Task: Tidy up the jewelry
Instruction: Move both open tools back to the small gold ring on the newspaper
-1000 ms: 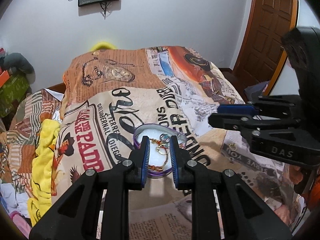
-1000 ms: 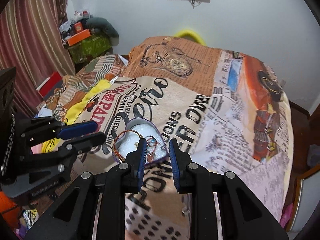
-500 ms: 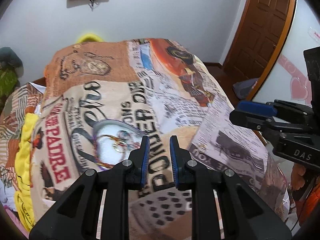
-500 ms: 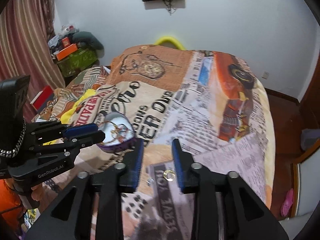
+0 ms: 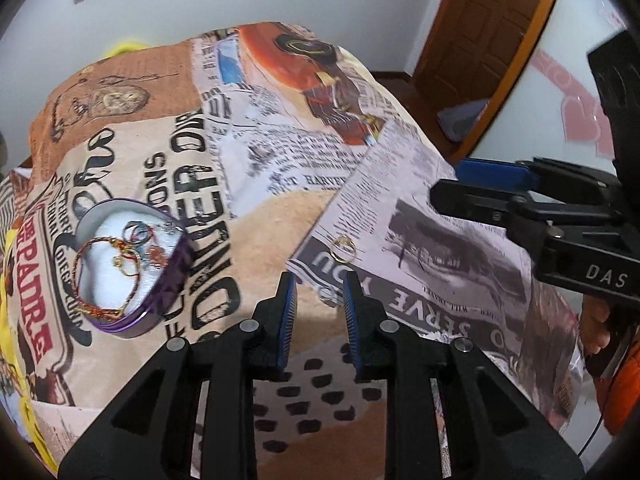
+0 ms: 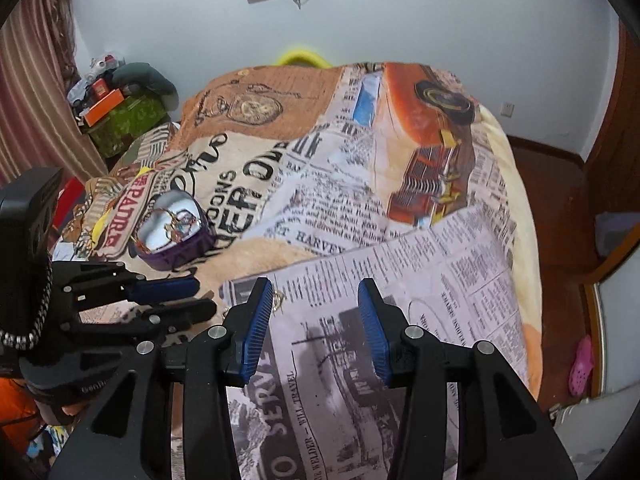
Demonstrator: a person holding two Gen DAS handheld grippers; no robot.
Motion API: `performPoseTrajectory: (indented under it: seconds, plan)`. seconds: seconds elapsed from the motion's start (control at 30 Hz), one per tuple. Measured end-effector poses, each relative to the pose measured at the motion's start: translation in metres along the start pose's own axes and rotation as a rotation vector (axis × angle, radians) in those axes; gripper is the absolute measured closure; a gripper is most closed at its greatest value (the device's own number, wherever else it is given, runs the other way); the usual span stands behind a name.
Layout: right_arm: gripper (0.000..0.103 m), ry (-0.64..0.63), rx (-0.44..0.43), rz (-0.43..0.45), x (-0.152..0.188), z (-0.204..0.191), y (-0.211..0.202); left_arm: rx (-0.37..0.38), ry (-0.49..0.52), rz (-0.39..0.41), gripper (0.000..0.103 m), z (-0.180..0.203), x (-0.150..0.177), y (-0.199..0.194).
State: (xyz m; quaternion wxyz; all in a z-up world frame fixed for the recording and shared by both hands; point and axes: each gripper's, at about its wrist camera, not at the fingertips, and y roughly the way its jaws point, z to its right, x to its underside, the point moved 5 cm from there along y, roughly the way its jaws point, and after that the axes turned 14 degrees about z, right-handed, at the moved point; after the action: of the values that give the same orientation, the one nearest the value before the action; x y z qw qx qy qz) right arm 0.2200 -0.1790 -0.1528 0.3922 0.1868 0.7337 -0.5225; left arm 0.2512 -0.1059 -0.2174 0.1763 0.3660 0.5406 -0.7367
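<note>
A purple heart-shaped tin (image 5: 168, 280) with a white lining lies on the printed bedcover, holding a gold bracelet (image 5: 86, 252) and several small rings. It sits far left in the right wrist view (image 6: 188, 248). A loose gold ring (image 5: 343, 247) lies on the cover just beyond my left gripper (image 5: 319, 286). Its jaws are opening a little with nothing gripped. A tiny pale piece (image 5: 327, 295), too small to identify, lies under their gap. My right gripper (image 6: 314, 292) hovers over the newspaper print with its jaws opening and empty. The ring (image 6: 279, 298) lies beside its left fingertip.
The bedcover (image 6: 400, 208) drops off at the right to a wooden floor (image 6: 560, 184). A door (image 5: 476, 40) stands at the back right. Boxes and clutter (image 6: 116, 112) are piled at the far left. Each gripper shows in the other's view (image 5: 520, 204) (image 6: 160, 300).
Both grippers have swung right, away from the tin and over to the loose ring. The right jaws have spread much wider. The left jaws have widened slightly.
</note>
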Motion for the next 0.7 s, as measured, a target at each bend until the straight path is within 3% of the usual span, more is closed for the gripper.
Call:
performPoseTrajectory:
  seconds: [0.3,0.5,0.7]
  plan:
    - [0.062,0.01,-0.022,-0.037,0.016,0.003,0.016,0.027,0.008,-0.063,0.081,0.003,0.01,0.016]
    - [0.062,0.013,-0.035,-0.056,0.023,0.002,0.021,0.025,-0.011,-0.08,0.101,-0.003,0.011,0.021]
    - [0.062,-0.001,-0.054,-0.073,0.027,-0.006,0.029,0.037,-0.055,-0.06,0.103,-0.01,0.01,0.018]
